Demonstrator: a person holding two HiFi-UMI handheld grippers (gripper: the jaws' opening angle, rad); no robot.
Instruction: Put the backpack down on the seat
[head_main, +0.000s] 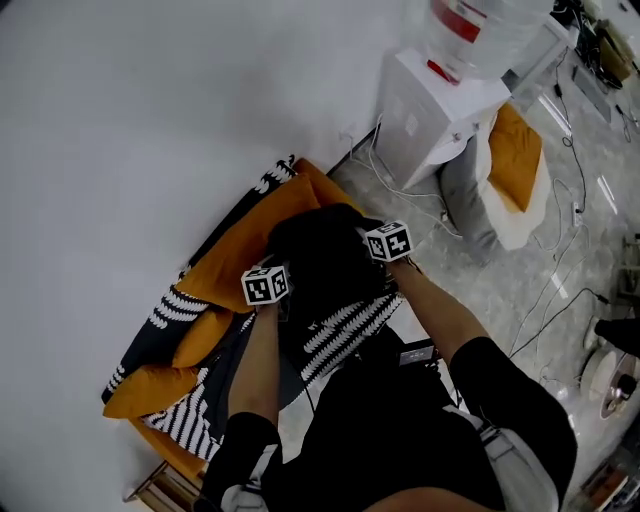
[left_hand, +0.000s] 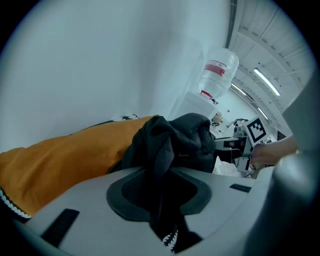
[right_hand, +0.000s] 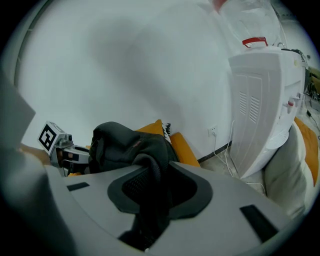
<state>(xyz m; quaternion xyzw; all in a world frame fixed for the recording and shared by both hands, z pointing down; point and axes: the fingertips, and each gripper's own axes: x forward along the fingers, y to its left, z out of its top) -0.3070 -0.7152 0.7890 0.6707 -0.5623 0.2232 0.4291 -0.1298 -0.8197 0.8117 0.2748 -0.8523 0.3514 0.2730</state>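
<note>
My left tool (head_main: 272, 283) and right tool (head_main: 385, 245), both slackened, flank the backpack (head_main: 325, 255) on the seat (head_main: 232, 258), straps lying loose between their jaws.

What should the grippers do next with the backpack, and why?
Probably draw both back off the straps: the backpack seems to rest on the orange seat, and the left gripper and right gripper each have loose jaws with a strap between them.
</note>
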